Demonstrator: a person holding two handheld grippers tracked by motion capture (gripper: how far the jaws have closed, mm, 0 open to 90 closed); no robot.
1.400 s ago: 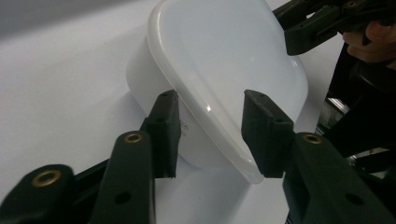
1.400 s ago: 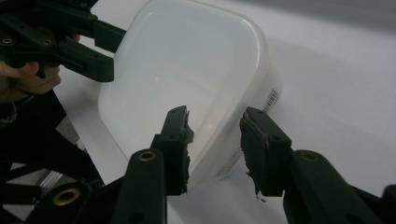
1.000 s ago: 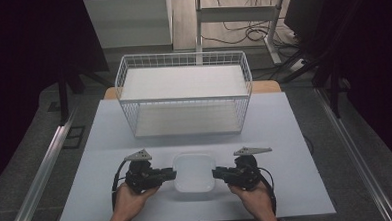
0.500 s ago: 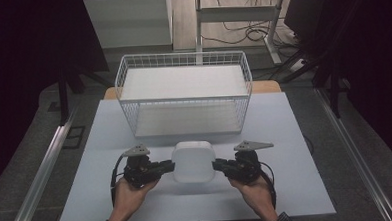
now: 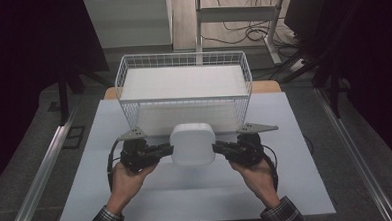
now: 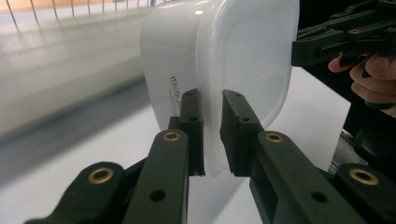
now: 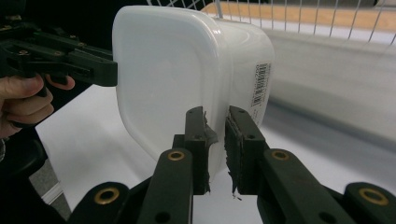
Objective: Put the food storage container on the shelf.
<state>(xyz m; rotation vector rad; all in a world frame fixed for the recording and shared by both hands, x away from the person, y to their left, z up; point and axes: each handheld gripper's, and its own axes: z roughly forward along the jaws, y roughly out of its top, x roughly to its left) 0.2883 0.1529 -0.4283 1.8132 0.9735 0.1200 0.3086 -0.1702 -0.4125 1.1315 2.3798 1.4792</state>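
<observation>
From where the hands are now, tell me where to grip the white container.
Grip the white container by its thin protruding rim, one tool from each side, as the left tool and right tool do: the rim fits between the jaws, the smooth body is too wide.

Pale bench top (image 5: 137, 193), matte, evenly lit from above. Wooden edge strip (image 5: 266, 86) at far side. Grey speckled floor (image 5: 30, 147) on both flanks; metal rail (image 5: 41, 170) running along left, another (image 5: 353, 153) along right. Behind: white metal frame (image 5: 240, 13), loose black cables (image 5: 245, 34) on pale floor. Surroundings dark, black drapes (image 5: 31, 42) at sides.
</observation>
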